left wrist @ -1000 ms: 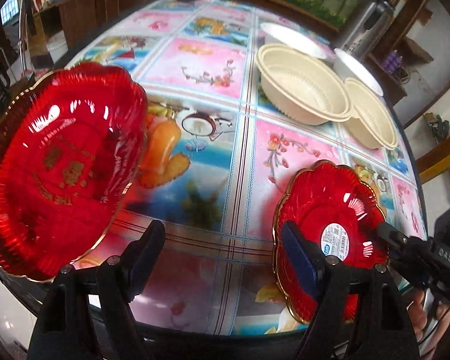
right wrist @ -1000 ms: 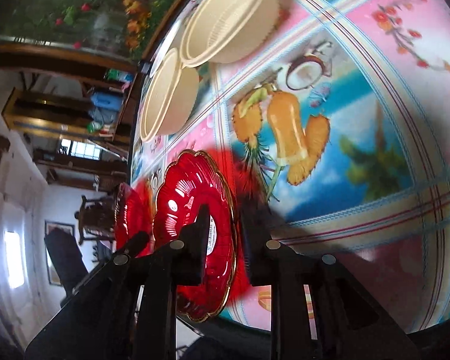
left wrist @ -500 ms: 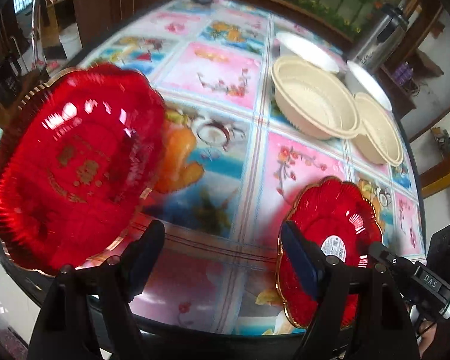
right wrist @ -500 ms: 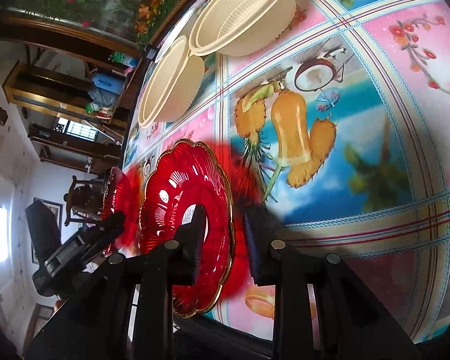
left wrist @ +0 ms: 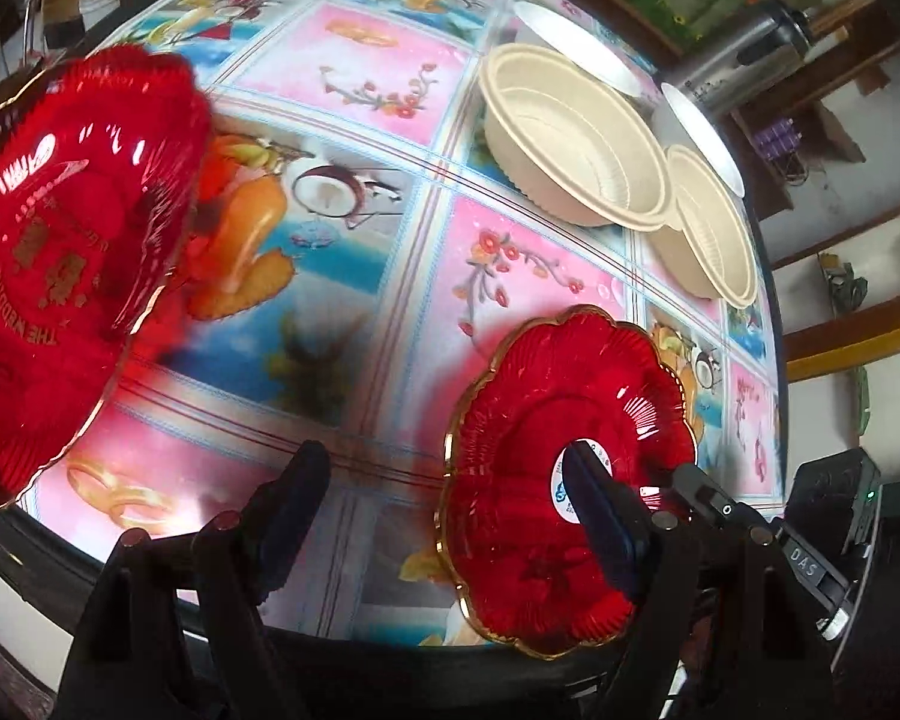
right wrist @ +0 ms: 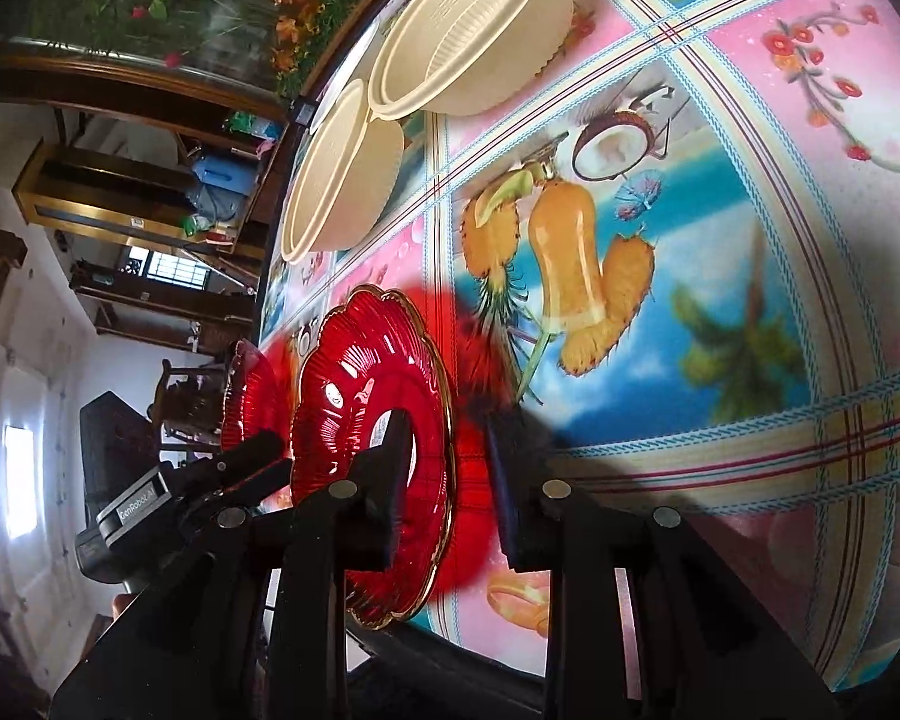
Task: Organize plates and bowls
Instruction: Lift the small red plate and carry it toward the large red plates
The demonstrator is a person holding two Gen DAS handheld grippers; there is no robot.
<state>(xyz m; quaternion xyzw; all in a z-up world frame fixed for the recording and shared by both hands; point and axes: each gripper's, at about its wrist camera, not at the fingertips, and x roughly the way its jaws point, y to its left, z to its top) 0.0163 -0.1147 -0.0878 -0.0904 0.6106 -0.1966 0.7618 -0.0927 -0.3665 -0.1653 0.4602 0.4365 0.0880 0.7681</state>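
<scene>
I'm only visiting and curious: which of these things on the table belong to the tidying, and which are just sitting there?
Part of the job: big red plate, small red plate, big cream bowl, small cream bowl, far white plate, near white plate.
Just lying about: metal flask, patterned tablecloth.

R gripper (right wrist: 450,480) pinches red plate (right wrist: 360,384) rim at table (right wrist: 750,240) edge, w/ two cream bowls (right wrist: 450,42) beyond.

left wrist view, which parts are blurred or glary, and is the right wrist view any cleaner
Left wrist view: big red plate smeared at its rim, white glare streaks on it; tablecloth soft beside it. Right wrist view: small red plate sharp with small highlights, red smear beside it; table edge bowed by the fisheye.
</scene>
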